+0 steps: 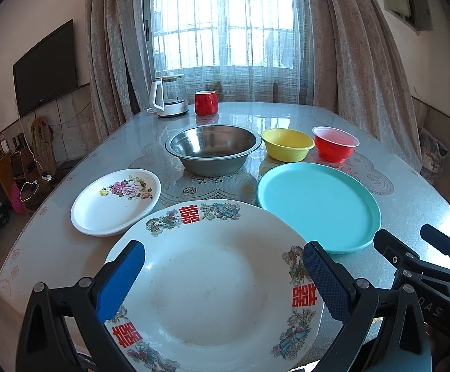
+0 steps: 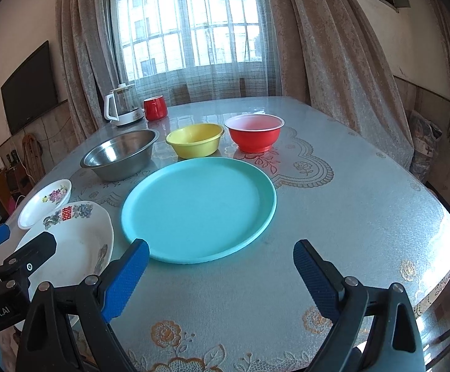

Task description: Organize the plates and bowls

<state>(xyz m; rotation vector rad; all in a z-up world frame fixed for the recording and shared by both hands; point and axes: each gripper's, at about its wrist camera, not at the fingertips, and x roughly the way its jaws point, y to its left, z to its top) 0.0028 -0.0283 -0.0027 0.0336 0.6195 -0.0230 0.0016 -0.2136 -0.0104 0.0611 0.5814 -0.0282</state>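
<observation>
- Hovering over the table (image 2: 333, 217), your left gripper (image 1: 223, 266) and right gripper (image 2: 221, 262) both gape, holding nothing; no stacking has begun.
- Your dragon-pattern plate (image 1: 206, 282) lies below the left fingers, the teal plate (image 2: 198, 210) ahead of the right.
- Next, lower onto one plate's rim and pinch.

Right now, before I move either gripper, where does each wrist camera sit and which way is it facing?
Left wrist: low at the near table edge, facing the window; open left gripper above the big double-happiness plate; right gripper shows at right.
Right wrist: further right, facing the window; open right gripper over bare tablecloth, just short of the teal plate; left gripper shows at left.
Shared: teal plate, steel bowl, yellow bowl, red bowl, floral plate.
</observation>
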